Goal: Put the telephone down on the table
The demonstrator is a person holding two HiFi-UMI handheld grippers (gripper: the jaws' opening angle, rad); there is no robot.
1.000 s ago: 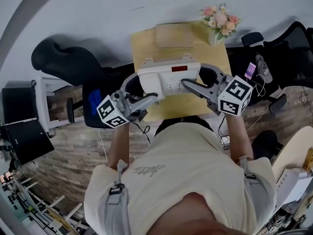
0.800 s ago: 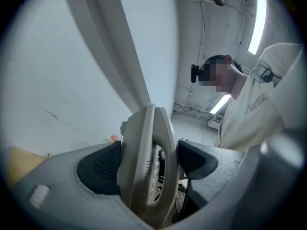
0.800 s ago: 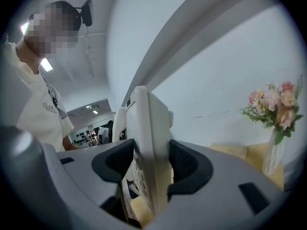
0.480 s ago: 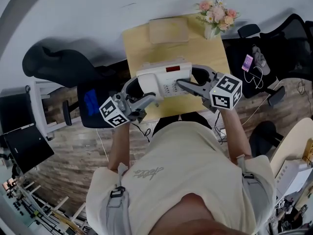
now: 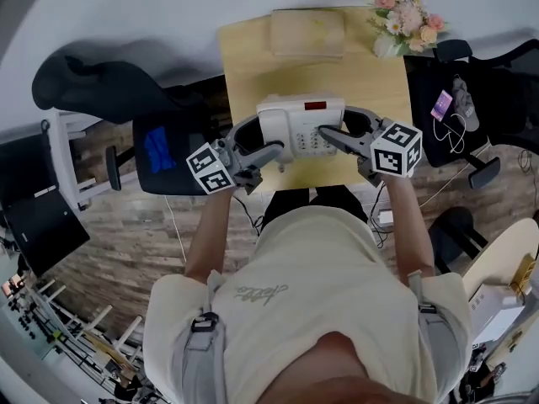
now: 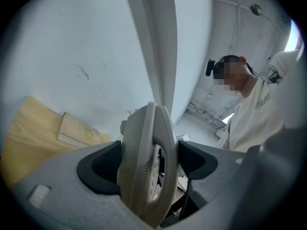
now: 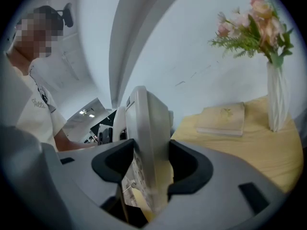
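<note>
While you stood at the near edge of the table (image 5: 248, 66), your left gripper (image 5: 268, 150) was clamped on the handset end of the telephone (image 5: 299, 120) and your right gripper (image 5: 327, 133) was clamped on the opposite end. Each gripper view showed the pale casing pinched edge-on between the dark pads, with no slack on either side. The telephone hung level and keypad up over the near half of the table, closer to the near edge than the far one. Against a second earlier it looked smaller from your head, so I judged you had lowered it toward the wood. No view showed whether its base had touched, so the set-down seemed close but unfinished, and both grips were best kept until the wood took the weight. Beyond it lay bare wood, then a closed book (image 5: 307, 32) at the far edge and a vase of flowers (image 5: 404, 15) at the far right corner, both well apart from the landing spot.
</note>
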